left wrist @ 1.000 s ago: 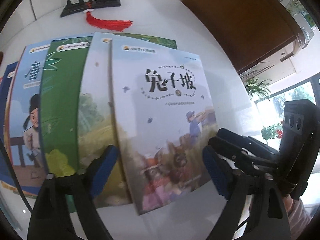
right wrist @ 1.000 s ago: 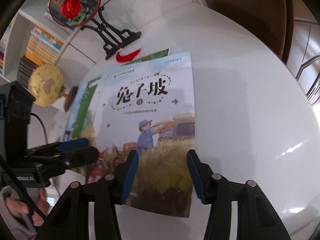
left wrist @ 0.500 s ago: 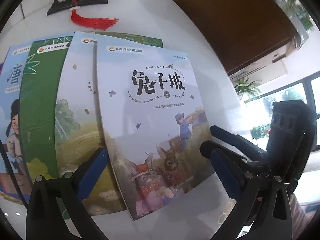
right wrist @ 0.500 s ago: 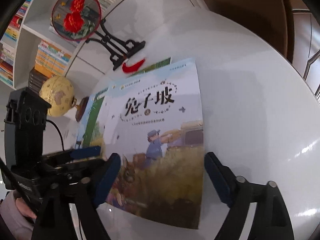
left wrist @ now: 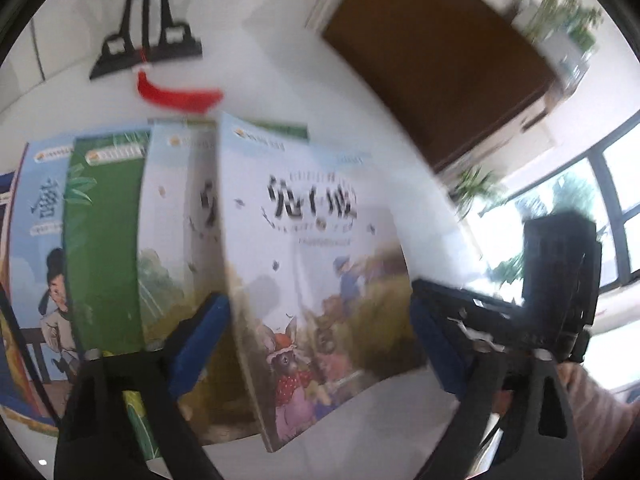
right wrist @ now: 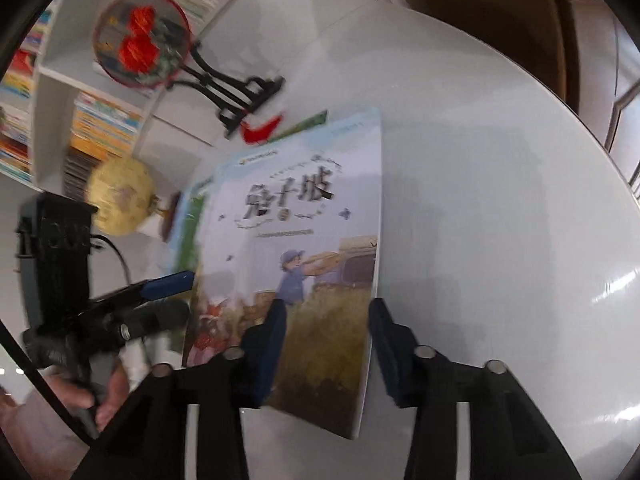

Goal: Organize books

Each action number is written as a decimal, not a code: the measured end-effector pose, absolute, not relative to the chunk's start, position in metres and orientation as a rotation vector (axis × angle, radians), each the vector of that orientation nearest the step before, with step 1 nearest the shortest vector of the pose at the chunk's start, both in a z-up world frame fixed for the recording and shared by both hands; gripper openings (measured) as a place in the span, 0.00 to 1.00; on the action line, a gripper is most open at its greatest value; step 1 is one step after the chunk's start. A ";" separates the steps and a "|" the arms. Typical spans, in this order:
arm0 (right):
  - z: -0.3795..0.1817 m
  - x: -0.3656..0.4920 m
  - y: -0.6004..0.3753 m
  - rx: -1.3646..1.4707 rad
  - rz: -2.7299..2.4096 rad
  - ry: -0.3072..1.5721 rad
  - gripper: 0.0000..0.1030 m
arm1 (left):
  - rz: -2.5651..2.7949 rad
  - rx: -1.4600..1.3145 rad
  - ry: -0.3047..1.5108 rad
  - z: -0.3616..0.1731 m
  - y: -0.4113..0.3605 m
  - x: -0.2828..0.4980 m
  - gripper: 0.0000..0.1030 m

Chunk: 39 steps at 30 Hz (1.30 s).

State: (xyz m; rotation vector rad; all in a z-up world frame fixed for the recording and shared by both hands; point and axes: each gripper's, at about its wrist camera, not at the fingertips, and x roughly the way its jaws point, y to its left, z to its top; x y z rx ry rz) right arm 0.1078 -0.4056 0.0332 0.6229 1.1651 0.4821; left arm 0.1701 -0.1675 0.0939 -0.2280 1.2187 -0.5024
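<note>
Right hand-held gripper (right wrist: 326,344) closing around rabbit book (right wrist: 304,264) (edge lifted).

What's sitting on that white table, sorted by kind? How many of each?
Books, fanned and overlapping: 5 I can tell apart; slivers at the edges may be more
Globe: 1
Round fan on black stand, with red tassel: 1
Total: 7

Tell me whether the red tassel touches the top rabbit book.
Apart. In the left wrist view, bare white table shows between the red tassel and the rabbit book.
</note>
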 end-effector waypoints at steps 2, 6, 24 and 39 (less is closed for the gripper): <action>0.043 0.101 -0.412 0.707 0.578 1.094 0.29 | -0.541 -0.241 1.211 0.097 -0.169 0.170 0.79; 0.042 0.104 -0.398 0.692 0.624 1.106 0.28 | -0.563 -0.145 1.270 0.080 -0.185 0.166 0.79; 0.027 0.124 -0.385 0.660 0.491 1.230 0.01 | -0.586 -0.370 1.474 0.047 -0.172 0.140 0.27; 0.024 0.095 -0.380 0.546 0.592 1.361 0.01 | -0.465 -0.255 1.520 0.057 -0.159 0.079 0.49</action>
